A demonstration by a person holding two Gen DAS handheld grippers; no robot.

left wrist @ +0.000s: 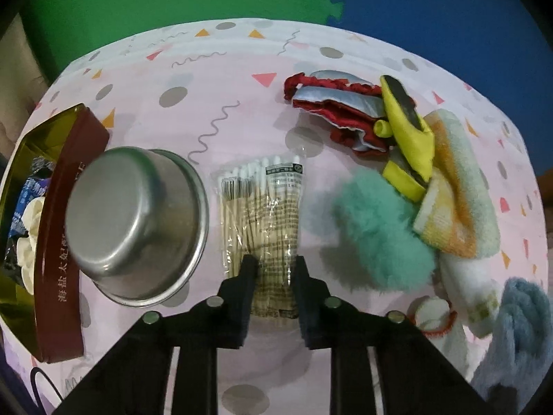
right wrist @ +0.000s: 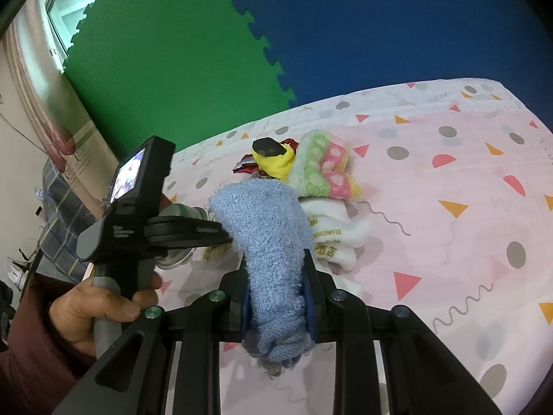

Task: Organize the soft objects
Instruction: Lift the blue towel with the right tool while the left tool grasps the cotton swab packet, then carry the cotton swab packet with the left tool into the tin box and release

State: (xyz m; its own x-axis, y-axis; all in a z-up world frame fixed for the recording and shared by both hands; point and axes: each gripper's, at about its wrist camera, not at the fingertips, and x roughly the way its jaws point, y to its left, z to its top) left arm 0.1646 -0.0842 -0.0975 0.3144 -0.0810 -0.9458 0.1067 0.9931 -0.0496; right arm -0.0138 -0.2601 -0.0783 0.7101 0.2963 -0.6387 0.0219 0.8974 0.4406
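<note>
Left gripper [left wrist: 273,264]: jaws clenched on cotton swab packet [left wrist: 262,214], flat on patterned tabletop [left wrist: 242,103] beside overturned steel bowl [left wrist: 134,224]. Right gripper [right wrist: 276,283]: jaws grasping blue towel [right wrist: 273,242], raised near remaining cloth pile [right wrist: 321,169].

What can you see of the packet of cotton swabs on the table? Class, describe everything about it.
The packet of cotton swabs is a clear, crinkled plastic bag of pale wooden sticks with white tips, all pointing away from the camera. A printed white label sits near its top right. It lies flat on the patterned tablecloth, between the upturned steel bowl and a fluffy teal puff. The left gripper straddles its near end, black fingers on either side.
</note>
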